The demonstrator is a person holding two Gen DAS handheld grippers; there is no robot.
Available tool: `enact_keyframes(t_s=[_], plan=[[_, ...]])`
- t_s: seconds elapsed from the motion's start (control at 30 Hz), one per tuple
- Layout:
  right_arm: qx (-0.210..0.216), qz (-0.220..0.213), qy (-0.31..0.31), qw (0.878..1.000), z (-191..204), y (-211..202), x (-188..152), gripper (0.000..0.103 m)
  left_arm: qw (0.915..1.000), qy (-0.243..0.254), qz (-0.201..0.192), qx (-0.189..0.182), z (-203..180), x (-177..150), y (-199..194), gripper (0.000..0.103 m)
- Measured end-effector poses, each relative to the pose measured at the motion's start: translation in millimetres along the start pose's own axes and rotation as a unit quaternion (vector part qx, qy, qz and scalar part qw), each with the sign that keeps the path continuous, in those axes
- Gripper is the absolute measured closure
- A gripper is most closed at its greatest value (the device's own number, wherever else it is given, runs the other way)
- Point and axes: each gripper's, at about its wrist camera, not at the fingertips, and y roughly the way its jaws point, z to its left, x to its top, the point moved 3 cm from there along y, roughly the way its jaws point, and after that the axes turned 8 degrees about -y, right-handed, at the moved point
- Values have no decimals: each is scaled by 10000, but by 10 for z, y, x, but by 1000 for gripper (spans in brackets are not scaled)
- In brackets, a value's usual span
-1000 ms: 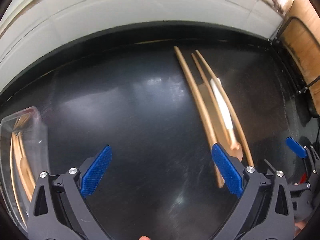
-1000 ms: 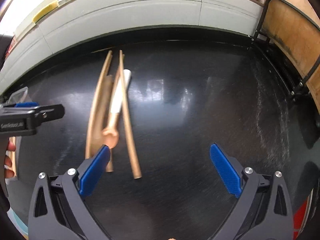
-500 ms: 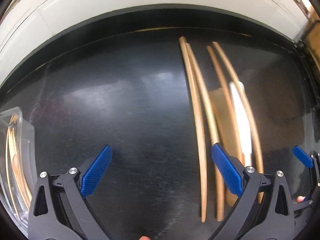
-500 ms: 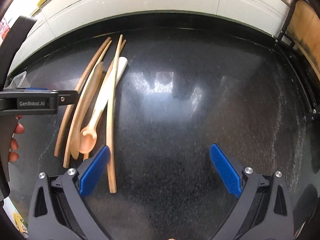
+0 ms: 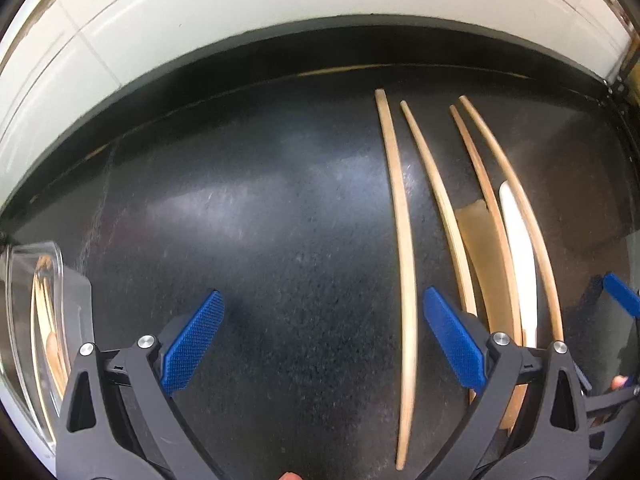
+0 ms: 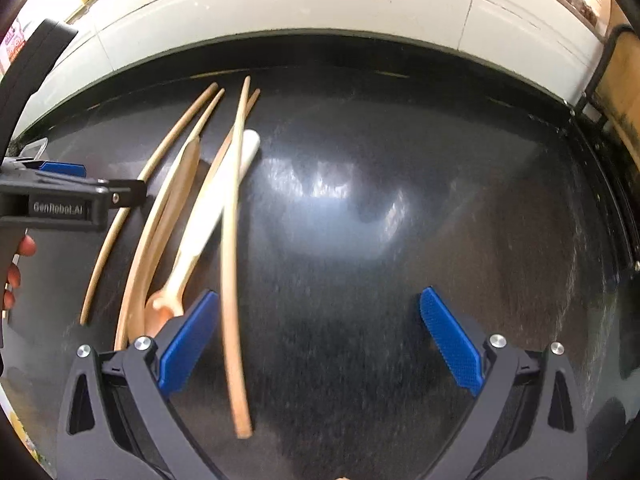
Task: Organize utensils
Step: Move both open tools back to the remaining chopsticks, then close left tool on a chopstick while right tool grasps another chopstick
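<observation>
L tool (image 5: pixel 322 342) closer, wide; chopsticks (image 5: pixel 405 216) now spread.

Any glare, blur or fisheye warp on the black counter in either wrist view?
Right wrist: bright patchy glare on the black counter beside the white-handled spoon; the nearest chopstick looks softly blurred. Left wrist: a fainter hazy sheen at centre left; the leftmost chopstick bows from fisheye warp; the clear container at the left edge is heavily stretched.

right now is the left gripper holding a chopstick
No, the left gripper is open with nothing between its blue pads, and the nearest chopstick lies on the black table.
</observation>
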Motion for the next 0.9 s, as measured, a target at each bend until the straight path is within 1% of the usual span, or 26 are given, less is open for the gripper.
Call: enact_keyframes(t_s=[0.07, 0.1, 0.27, 0.37, 0.53, 0.73, 0.9], plan=[[43, -17, -91, 9999, -1, 38, 84, 6, 9999, 33, 47, -115, -57, 20, -11, 6], [79, -28, -131, 9999, 1, 55, 114, 5, 9996, -4, 121, -265, -60, 40, 6, 6], [163, -105, -302, 9994, 5, 174, 317, 5, 9995, 80, -1, -310, -154, 145, 35, 6], [195, -72, -364, 9991, -4, 214, 413, 5, 9996, -20, -104, -278, -251, 194, 48, 5], [186, 107, -344, 9992, 6, 227, 486, 5, 9994, 50, -145, -305, -282, 179, 30, 5], [244, 133, -442, 9986, 16, 246, 525, 5, 9993, 81, -206, -307, -314, 268, 30, 5], [197, 178, -364, 9990, 48, 245, 561, 6, 9991, 38, -284, -298, -331, 294, 11, 5]])
